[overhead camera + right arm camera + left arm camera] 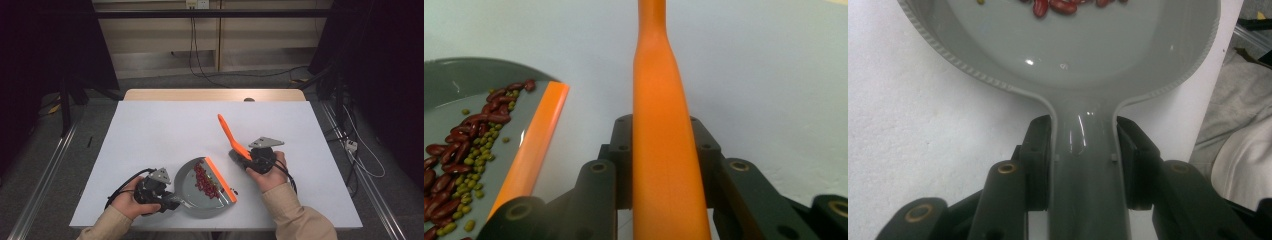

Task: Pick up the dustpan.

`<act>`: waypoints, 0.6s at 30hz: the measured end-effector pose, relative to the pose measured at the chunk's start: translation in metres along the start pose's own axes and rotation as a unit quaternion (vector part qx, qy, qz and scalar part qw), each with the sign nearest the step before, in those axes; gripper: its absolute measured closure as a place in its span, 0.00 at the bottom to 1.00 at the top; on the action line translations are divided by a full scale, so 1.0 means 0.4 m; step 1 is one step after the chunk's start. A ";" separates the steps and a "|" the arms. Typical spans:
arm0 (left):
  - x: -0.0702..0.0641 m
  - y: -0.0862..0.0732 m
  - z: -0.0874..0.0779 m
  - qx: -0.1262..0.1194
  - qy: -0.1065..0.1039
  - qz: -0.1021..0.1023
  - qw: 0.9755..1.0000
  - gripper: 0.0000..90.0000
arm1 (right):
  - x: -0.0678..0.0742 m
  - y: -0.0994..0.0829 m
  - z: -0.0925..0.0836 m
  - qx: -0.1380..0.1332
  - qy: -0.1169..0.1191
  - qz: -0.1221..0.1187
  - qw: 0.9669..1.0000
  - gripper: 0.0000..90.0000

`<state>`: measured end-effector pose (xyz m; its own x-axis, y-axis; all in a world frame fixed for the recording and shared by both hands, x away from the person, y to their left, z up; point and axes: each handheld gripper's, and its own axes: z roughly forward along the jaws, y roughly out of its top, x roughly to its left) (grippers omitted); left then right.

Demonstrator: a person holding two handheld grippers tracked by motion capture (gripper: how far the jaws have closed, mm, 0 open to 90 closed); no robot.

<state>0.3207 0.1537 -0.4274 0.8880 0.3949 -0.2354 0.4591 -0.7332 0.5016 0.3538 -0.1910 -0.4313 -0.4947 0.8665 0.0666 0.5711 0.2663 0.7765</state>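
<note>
A grey dustpan (192, 200) with an orange front lip (220, 179) lies near the table's front edge. A heap of red beans and small green beans (204, 181) lies inside it, along the lip. My left gripper (172, 202) is shut on the dustpan's grey handle (1083, 160), a jaw on each side. To the right of the pan, my right gripper (250, 157) is shut on an orange brush handle (229, 134) that slants up and away. In the right gripper view the orange handle (659, 125) runs between the jaws, with the beans (464, 140) and lip (536, 135) at left.
The white table (165, 130) has a wooden strip along its far edge, where a small round object (248, 100) sits. A couple of loose beans (234, 191) lie just outside the pan's lip. Cables trail across the floor behind and to the right.
</note>
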 end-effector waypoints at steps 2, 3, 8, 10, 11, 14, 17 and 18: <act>0.000 0.000 0.002 -0.001 -0.002 -0.002 1.000 0.70 | -0.012 0.002 -0.014 -0.027 -0.003 0.003 1.000 0.80; 0.002 0.000 0.001 0.000 -0.004 0.001 1.000 0.70 | -0.020 0.003 -0.021 -0.041 -0.009 0.008 0.999 0.80; 0.000 0.002 -0.001 0.001 -0.003 0.002 1.000 0.69 | -0.061 0.000 -0.031 -0.064 -0.053 -0.019 0.996 0.80; 0.002 0.002 -0.001 0.004 -0.003 0.006 1.000 0.69 | -0.075 -0.017 -0.025 -0.069 -0.069 -0.021 0.995 0.80; 0.002 0.002 -0.001 0.004 -0.004 0.006 1.000 0.69 | -0.077 -0.028 -0.023 -0.066 -0.077 -0.024 0.995 0.80; 0.000 0.004 0.001 0.001 -0.003 -0.002 1.000 0.70 | -0.059 -0.057 -0.018 -0.062 -0.072 -0.018 0.995 0.80; -0.001 0.007 0.003 0.002 -0.004 0.000 1.000 0.69 | -0.020 -0.067 -0.021 -0.062 -0.060 -0.027 0.996 0.80; -0.002 0.007 0.004 0.001 -0.004 -0.003 1.000 0.69 | -0.006 -0.072 -0.022 -0.064 -0.054 -0.024 0.996 0.80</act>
<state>0.3215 0.1504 -0.4271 0.8858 0.3948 -0.2439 0.4637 -0.7318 0.4994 0.3328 -0.2044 -0.4483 -0.4432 0.8957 -0.0351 0.4569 0.2594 0.8508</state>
